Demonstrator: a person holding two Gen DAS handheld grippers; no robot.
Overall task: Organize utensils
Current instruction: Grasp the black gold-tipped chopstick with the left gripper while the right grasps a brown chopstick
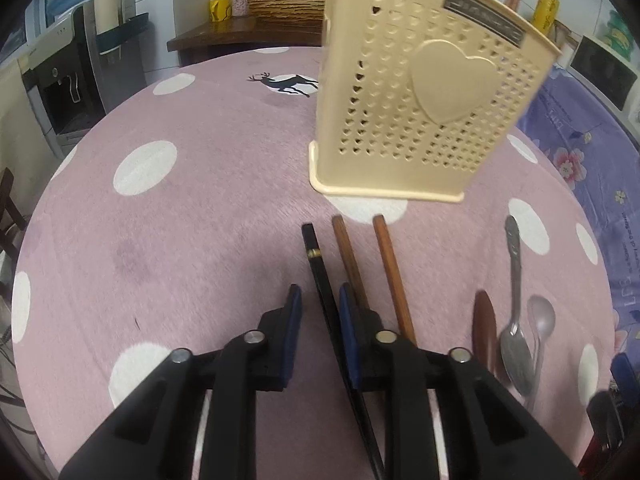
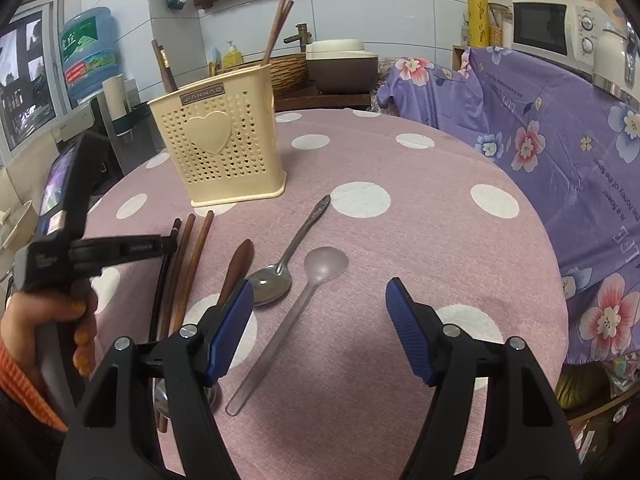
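Note:
A cream perforated utensil holder (image 1: 424,100) with a heart stands on the pink dotted tablecloth (image 1: 180,240); it also shows in the right wrist view (image 2: 224,148), holding several chopsticks. My left gripper (image 1: 318,300) is open, its jaws either side of a black chopstick (image 1: 320,272) lying on the table. Two brown chopsticks (image 1: 390,268) lie just right of it. A brown spoon (image 2: 238,268), a metal spoon (image 2: 280,268) and a translucent spoon (image 2: 296,312) lie before my right gripper (image 2: 320,292), which is wide open and empty.
A purple floral cloth (image 2: 560,152) covers something at the table's right edge. A microwave (image 2: 560,28) stands behind it. A water dispenser (image 1: 72,84) stands left of the table. The left gripper's body (image 2: 68,232) and hand show at left in the right wrist view.

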